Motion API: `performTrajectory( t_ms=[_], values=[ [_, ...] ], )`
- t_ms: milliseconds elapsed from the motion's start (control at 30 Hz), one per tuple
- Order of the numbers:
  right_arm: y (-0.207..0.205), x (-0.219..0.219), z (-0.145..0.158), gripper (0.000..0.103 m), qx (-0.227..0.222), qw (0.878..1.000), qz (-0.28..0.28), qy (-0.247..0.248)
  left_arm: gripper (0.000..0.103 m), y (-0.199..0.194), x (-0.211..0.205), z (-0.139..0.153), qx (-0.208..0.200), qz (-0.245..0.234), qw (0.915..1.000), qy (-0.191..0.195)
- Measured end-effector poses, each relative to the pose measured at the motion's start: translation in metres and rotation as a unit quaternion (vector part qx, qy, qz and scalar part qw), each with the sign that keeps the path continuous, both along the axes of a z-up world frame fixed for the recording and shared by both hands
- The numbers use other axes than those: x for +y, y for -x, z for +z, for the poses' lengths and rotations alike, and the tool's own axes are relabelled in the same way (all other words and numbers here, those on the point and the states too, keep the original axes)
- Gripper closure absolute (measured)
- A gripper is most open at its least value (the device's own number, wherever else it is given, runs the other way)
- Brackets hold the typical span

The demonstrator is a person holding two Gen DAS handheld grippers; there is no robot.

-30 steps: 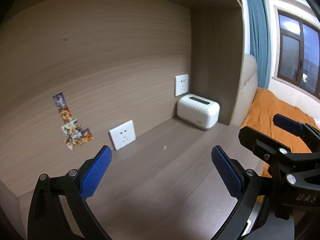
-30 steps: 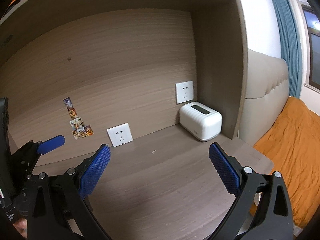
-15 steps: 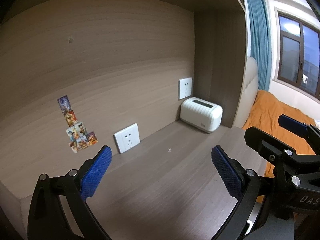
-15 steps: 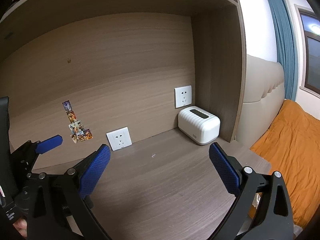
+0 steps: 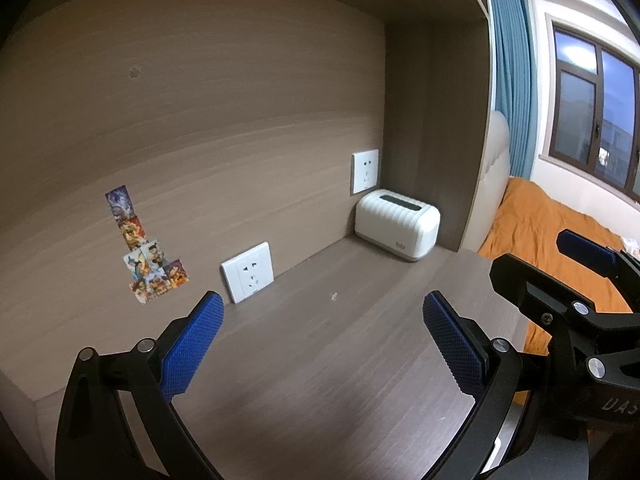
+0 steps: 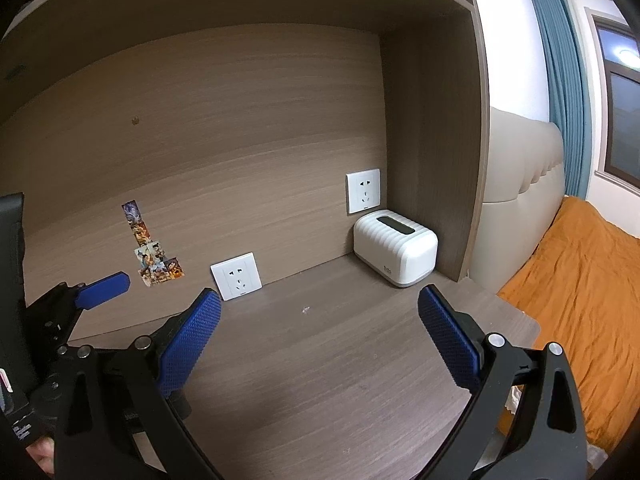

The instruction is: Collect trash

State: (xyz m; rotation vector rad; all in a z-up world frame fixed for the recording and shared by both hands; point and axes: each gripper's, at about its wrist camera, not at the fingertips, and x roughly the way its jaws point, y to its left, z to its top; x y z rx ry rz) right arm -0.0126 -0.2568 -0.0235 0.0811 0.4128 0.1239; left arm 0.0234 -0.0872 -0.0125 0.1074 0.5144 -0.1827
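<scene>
a tiny pale scrap (image 5: pixel 334 297) lies on the desk (image 5: pixel 320 380), ahead of both released claws and well apart from them. the left gripper (image 5: pixel 322 344) and right gripper (image 6: pixel 318 338) look about equally near; its long axis is too small to tell.

My left claw (image 5: pixel 322 320) hangs above the brown wood-grain desk (image 5: pixel 320 380), its blue textured pads (image 5: pixel 192 344) spread wide with nothing between them. A tiny pale scrap (image 5: pixel 334 297) lies on the desk ahead. A ribbed white box with a dark top slot (image 5: pixel 397 224) sits in the back corner, below a white wall socket (image 5: pixel 364 171). My right claw (image 5: pixel 576 276) shows at the right edge.
</scene>
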Motion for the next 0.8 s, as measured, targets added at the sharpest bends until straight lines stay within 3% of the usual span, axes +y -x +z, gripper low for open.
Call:
performTrajectory(
  t_ms=[800],
  values=[
    [-0.008,0.004,-0.003,0.005,0.009,1.000,-0.009,0.001,0.005,-0.013,0.014,-0.006,0.000,0.015,0.9999,0.000]
  ],
)
